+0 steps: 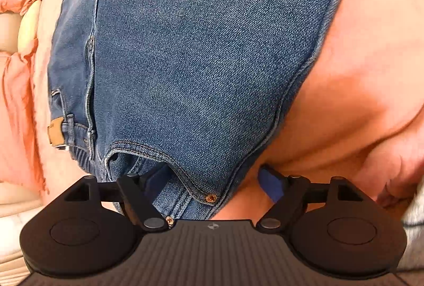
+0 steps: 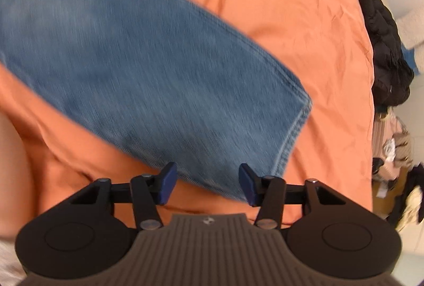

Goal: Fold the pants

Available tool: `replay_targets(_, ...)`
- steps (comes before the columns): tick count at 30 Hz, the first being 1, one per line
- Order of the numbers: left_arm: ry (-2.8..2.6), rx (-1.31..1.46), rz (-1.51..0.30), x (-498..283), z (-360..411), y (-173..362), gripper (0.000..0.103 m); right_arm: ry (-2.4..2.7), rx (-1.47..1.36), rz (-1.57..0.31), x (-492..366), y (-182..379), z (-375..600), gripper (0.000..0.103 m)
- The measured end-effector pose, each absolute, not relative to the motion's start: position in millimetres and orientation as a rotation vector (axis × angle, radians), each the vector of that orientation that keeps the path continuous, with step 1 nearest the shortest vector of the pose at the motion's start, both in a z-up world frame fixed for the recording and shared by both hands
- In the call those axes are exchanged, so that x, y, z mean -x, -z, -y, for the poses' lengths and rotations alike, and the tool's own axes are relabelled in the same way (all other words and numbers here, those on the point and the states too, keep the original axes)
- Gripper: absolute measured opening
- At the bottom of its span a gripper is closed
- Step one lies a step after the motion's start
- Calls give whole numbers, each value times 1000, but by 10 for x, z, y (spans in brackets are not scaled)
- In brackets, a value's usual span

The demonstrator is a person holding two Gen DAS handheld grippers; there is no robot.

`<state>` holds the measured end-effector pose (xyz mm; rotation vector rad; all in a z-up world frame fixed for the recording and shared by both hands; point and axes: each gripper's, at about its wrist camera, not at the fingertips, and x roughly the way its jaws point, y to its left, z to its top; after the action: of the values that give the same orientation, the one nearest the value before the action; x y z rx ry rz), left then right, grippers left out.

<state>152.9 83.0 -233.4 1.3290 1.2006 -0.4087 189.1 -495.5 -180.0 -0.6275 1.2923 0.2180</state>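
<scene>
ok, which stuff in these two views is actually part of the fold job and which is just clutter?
Job:
- jeans, spread on the orange bedcover
- left gripper, open at the pocket corner
- right gripper, open at the leg hem

Lying about:
- black padded jacket past the bed's edge
- heap of mixed clothes below it

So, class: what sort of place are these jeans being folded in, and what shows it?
Probably a bedroom: the jeans lie on an orange bedspread, with a heap of dark clothes piled beside the bed.
</scene>
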Motion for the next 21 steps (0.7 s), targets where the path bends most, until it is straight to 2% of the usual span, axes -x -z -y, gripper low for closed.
replay_targets(3,391,-1362,-1180,-1444,-774,2356,77,-278,713,-1276,-1733,1978,4953,40)
replay_targets(5,351,-1356,-1158,-1402,-752,2363,57,-304,764,-1246,-1632,2081,4944,41)
replay_targets(8,275,-1337,-1109,-1389,-634,2403,40,-303,796,-1170,-1557,2143,4928,41)
replay_targets(11,233,-1314,-1053,-1299,-594,2314,27,-299,839,-1107,-1504,2174,4894,36)
replay_targets(12,220,-1293,-1035,-1304,-591,2265,26,-300,856,-1091,-1482,2193,4875,34)
replay_targets(17,146,-1139,-942,-1287,-559,1914,23,-278,934,-1034,-1427,2237,4747,6)
replay_targets(21,104,-1037,-876,-1402,-590,1624,23,-212,926,-931,-1413,1982,4799,0)
